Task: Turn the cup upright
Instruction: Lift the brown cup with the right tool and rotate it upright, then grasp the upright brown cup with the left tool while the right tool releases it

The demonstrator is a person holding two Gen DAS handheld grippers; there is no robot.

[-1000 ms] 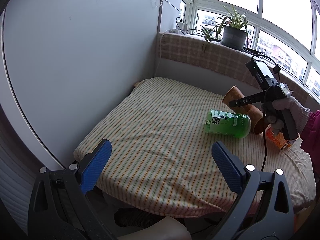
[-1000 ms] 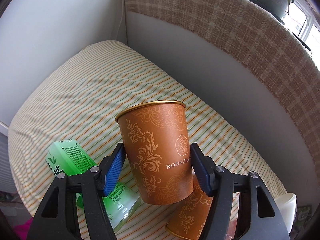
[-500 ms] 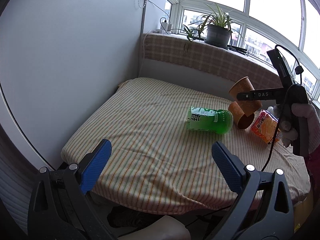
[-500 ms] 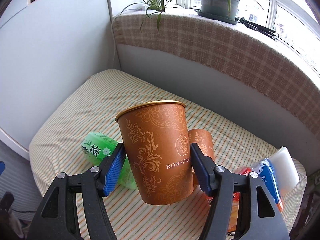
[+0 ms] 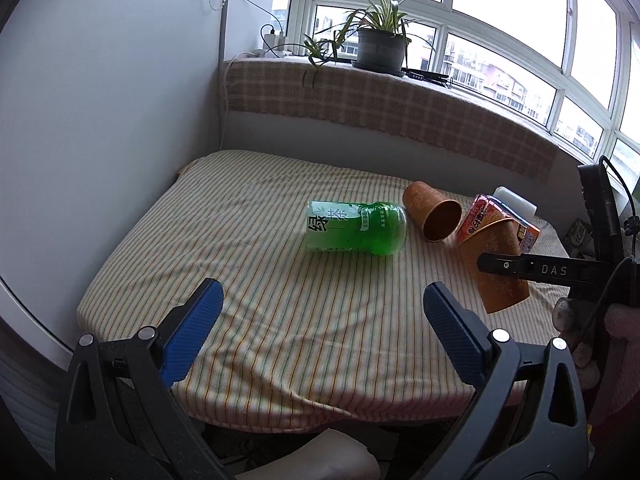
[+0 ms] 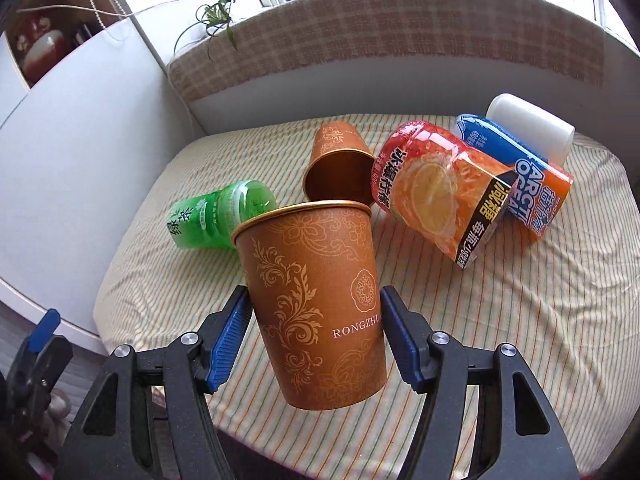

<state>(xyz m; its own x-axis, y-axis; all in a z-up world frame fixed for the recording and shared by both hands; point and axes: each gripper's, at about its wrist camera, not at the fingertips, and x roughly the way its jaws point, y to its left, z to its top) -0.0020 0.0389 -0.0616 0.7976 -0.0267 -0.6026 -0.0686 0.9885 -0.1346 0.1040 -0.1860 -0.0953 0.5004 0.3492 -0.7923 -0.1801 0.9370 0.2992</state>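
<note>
My right gripper (image 6: 316,336) is shut on a brown paper cup (image 6: 312,304) with gold scrollwork. It holds the cup nearly upright, rim up, above the striped tablecloth (image 6: 500,320). The held cup also shows in the left wrist view (image 5: 496,268), at the right, with the right gripper (image 5: 532,269) across it. A second brown cup (image 6: 340,168) lies on its side beyond it, mouth toward me; it also shows in the left wrist view (image 5: 434,216). My left gripper (image 5: 320,328) is open and empty over the table's front edge.
A green tea bottle (image 5: 356,228) lies on its side mid-table. An orange drink bottle (image 6: 440,196), an orange and blue pack (image 6: 520,176) and a white container (image 6: 528,128) lie at the right back. A wall (image 5: 100,100) stands left, a cloth-covered sill (image 5: 400,96) behind.
My right gripper has carried the held cup back toward the table's front right and lower. The left gripper has drawn nearer the table and stays open.
</note>
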